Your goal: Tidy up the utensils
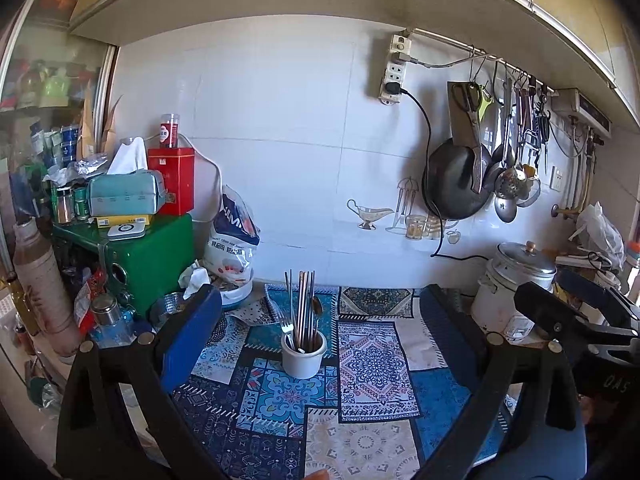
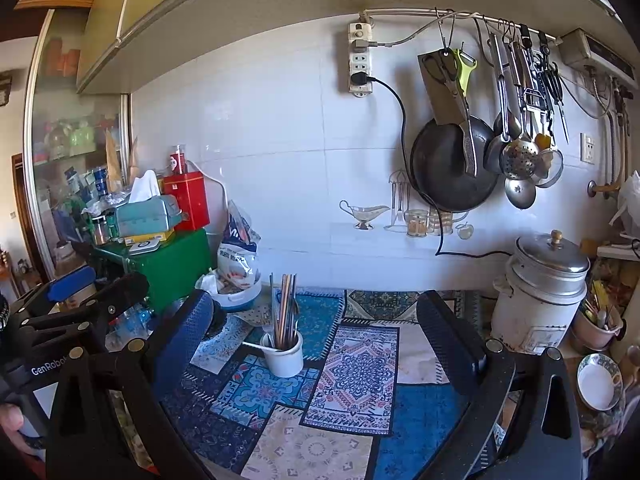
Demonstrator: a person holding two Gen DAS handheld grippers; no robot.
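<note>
A white ceramic utensil cup (image 1: 303, 356) stands on the patterned blue mat (image 1: 360, 412). It holds several chopsticks (image 1: 304, 304), a fork (image 1: 286, 326) and a spoon. The cup also shows in the right wrist view (image 2: 285, 354). My left gripper (image 1: 320, 344) is open and empty, its fingers apart either side of the cup and short of it. My right gripper (image 2: 316, 344) is open and empty, with the cup just inside its left finger. The right gripper shows at the right edge of the left wrist view (image 1: 576, 316), and the left gripper at the left of the right wrist view (image 2: 80, 304).
A white rice cooker (image 2: 540, 300) stands at the right by the wall. A green box (image 1: 132, 256) with a tissue box and red tin fills the left. A pan and ladles (image 2: 452, 164) hang on the wall. A bowl (image 2: 598, 380) and a pink cup with utensils (image 2: 596, 320) sit far right.
</note>
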